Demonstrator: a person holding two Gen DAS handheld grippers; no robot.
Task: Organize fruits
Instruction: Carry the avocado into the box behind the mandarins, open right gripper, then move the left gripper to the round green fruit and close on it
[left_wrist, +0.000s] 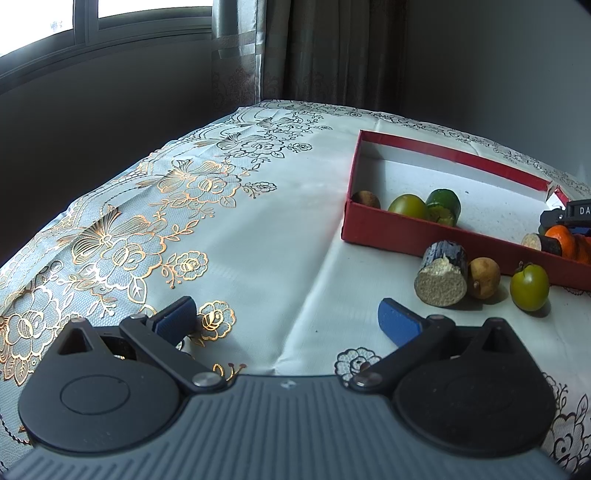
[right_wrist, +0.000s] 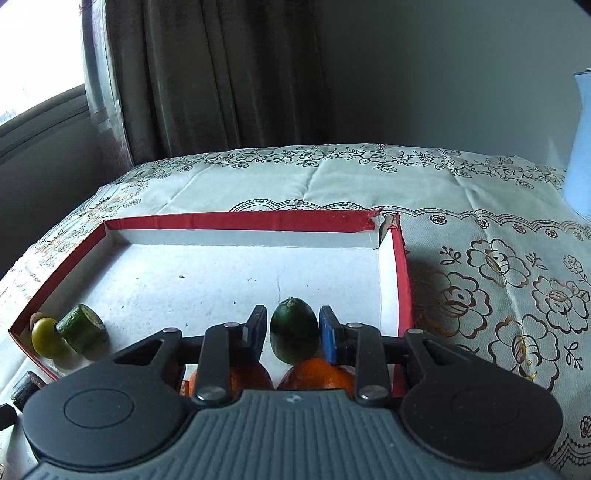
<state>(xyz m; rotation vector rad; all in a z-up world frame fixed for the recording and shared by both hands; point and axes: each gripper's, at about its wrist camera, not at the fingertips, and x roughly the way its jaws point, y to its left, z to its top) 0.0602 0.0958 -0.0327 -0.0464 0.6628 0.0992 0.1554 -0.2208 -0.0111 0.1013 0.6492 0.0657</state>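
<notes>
Between the blue pads of the right gripper (right_wrist: 291, 328) sits a dark green fruit (right_wrist: 293, 330), apparently a small lime, inside the red box (right_wrist: 236, 220) near its right wall. A sliver of gap shows on each side of the fruit, so whether the pads press it or merely flank it cannot be told. It should handle as light, firm and smooth-skinned — apt to roll, best taken across its widest girth. At 6 o'clock from it, two orange fruits (right_wrist: 317, 374) are half hidden beneath the gripper body. At 9 o'clock lie a cut green piece (right_wrist: 81, 326) and a yellow-green fruit (right_wrist: 46, 336). The left gripper (left_wrist: 286, 321) hovers spread wide and empty over the tablecloth (left_wrist: 258, 229). At its 2 o'clock, outside the box, wait a dark cut cylinder (left_wrist: 441, 273), a brown fruit (left_wrist: 484, 277) and a green fruit (left_wrist: 529, 286) — the box's right end is cut off there.
</notes>
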